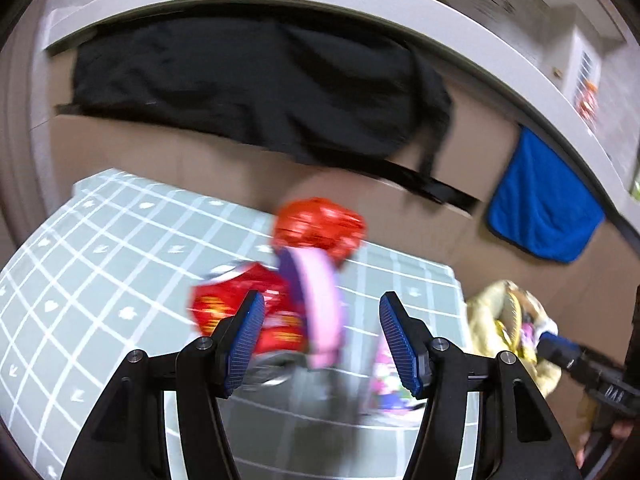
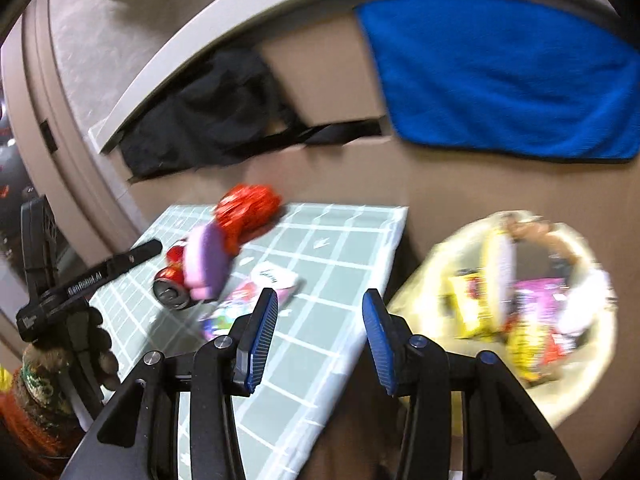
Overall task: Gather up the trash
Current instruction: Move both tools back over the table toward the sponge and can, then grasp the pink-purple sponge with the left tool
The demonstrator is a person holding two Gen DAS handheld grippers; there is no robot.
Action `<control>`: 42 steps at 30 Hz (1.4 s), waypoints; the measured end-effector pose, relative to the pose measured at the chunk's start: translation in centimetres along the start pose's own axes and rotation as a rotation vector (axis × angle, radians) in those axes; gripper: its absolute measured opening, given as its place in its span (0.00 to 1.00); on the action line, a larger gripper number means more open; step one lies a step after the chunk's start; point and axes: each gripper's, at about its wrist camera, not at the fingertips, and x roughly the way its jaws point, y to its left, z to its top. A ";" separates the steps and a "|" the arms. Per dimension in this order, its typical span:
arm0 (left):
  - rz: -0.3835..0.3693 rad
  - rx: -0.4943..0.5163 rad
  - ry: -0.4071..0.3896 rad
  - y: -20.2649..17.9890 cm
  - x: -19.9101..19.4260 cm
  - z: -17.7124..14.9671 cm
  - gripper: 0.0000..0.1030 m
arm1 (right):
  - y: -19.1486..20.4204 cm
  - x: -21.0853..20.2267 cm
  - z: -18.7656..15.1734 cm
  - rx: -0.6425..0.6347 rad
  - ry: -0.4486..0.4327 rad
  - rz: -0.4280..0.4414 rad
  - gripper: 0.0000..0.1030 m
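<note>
Tablecloth (image 2: 320, 264) front bare, wrappers (image 2: 244, 216) and can (image 2: 172, 288) crowd rear

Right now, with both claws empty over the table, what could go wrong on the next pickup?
The red can lies on its side under the pink-purple wrapper, so a nudge could roll it off the tablecloth. The bin sits beside the table edge; an early release might miss it. Both views are blurred, so aim is uncertain.

On the desk (image 2: 320, 264) before my tongs lie a can (image 2: 172, 286), a crumpled wrapper (image 2: 248, 208) behind it, and a flat packet (image 2: 240, 304) nearer me; the basket (image 2: 560, 400) of trash sits right of the desk.
</note>
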 end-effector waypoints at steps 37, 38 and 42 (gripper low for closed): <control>-0.009 0.164 -0.023 -3.1 1.8 1.2 0.33 | 2.4 2.8 -0.2 0.036 -0.005 -0.067 0.41; -0.014 0.162 -0.030 -3.0 1.2 1.3 0.33 | 2.8 3.0 -0.2 0.029 -0.002 -0.060 0.41; -0.030 0.136 -0.061 -1.3 -1.6 1.7 0.33 | 5.0 4.2 -0.1 -0.004 0.014 -0.027 0.41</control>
